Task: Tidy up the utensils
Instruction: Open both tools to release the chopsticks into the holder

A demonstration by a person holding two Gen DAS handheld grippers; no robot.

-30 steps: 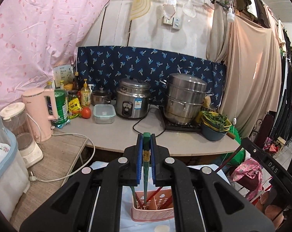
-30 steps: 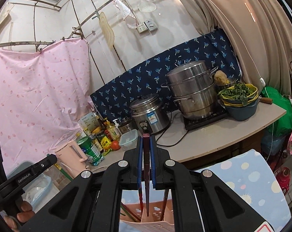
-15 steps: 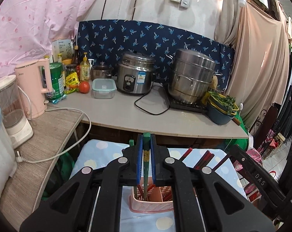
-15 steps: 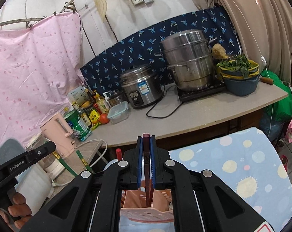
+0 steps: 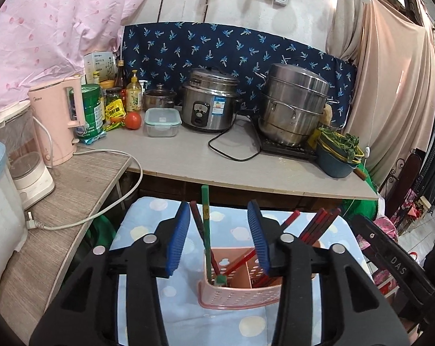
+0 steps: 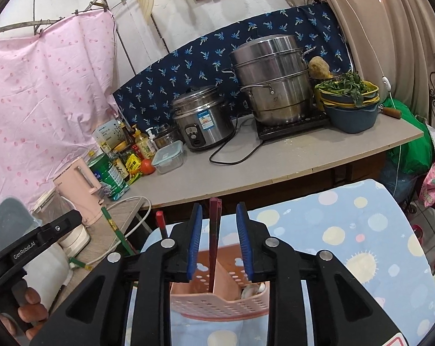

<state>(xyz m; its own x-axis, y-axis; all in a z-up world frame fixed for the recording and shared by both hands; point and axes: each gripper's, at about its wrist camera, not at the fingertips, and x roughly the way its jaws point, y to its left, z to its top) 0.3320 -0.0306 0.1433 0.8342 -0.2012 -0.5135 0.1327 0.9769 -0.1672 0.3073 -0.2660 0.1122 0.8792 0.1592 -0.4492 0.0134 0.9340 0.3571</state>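
Observation:
A pink perforated utensil basket (image 5: 240,294) stands on a light blue dotted cloth (image 5: 148,230). My left gripper (image 5: 217,230) hovers just above it, its jaws opening. A green chopstick (image 5: 206,222) stands in the basket between the blue pads, which do not touch it. Several red chopsticks (image 5: 318,225) lean in the basket's right part. My right gripper (image 6: 219,239) is over the same basket (image 6: 217,302), its jaws opening too. Dark red chopsticks (image 6: 213,230) stand free between its pads. A spoon's pale bowl (image 6: 253,289) shows inside the basket.
Behind the cloth runs a grey counter (image 5: 246,167) with a rice cooker (image 5: 208,101), a steel steamer pot (image 5: 292,106), a bowl of greens (image 5: 338,152), a food box and bottles. A pink kettle (image 5: 58,118) and a loose power cord (image 5: 82,219) are at left.
Both grippers came down to the basket with their chopsticks, then their jaws parted and let go. The green and the dark red chopsticks now stand in the basket.

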